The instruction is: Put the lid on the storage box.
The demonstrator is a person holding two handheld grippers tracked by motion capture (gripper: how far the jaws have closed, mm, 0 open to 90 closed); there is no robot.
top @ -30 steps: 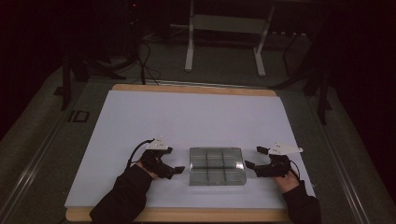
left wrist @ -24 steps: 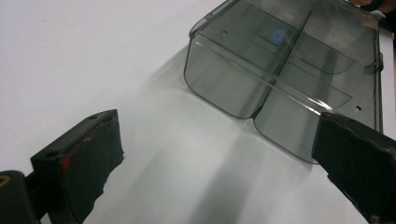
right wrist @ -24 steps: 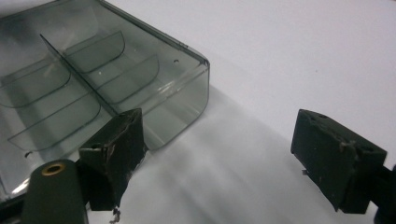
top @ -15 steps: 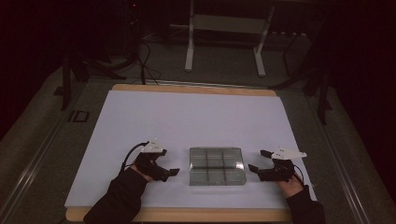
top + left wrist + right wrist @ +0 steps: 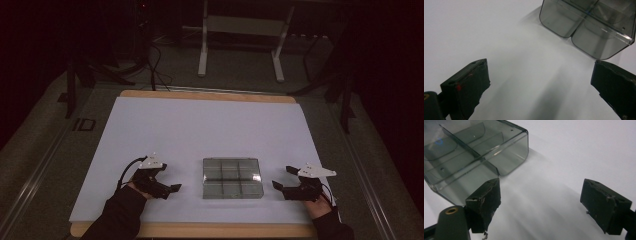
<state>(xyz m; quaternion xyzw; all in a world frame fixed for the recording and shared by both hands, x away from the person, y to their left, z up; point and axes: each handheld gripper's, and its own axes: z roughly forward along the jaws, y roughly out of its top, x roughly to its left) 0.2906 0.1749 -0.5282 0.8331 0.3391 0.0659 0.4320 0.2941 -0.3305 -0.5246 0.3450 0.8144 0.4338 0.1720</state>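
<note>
A smoky clear plastic box [image 5: 231,178] with several empty compartments sits on the white table [image 5: 200,130] near its front edge. To the box's left, my left gripper [image 5: 170,179] is open and points at it with a gap between them. In the left gripper view the left gripper [image 5: 540,67] has bare table between its jaws, and the box's corner [image 5: 586,27] lies ahead at the upper right. My right gripper [image 5: 283,178] is open just right of the box. The right gripper view has the right gripper [image 5: 541,188] over bare table, with the box [image 5: 474,157] at the upper left beside one jaw.
The wooden table edge [image 5: 200,230] runs close under both hands. Behind the table, a metal stand [image 5: 240,45] and cables [image 5: 150,60] lie on the dark floor. White surface stretches behind the box to the far edge.
Both grippers have drawn back from the box: the left one leftward, the right one rightward and nearer the front edge. The box has not moved.
</note>
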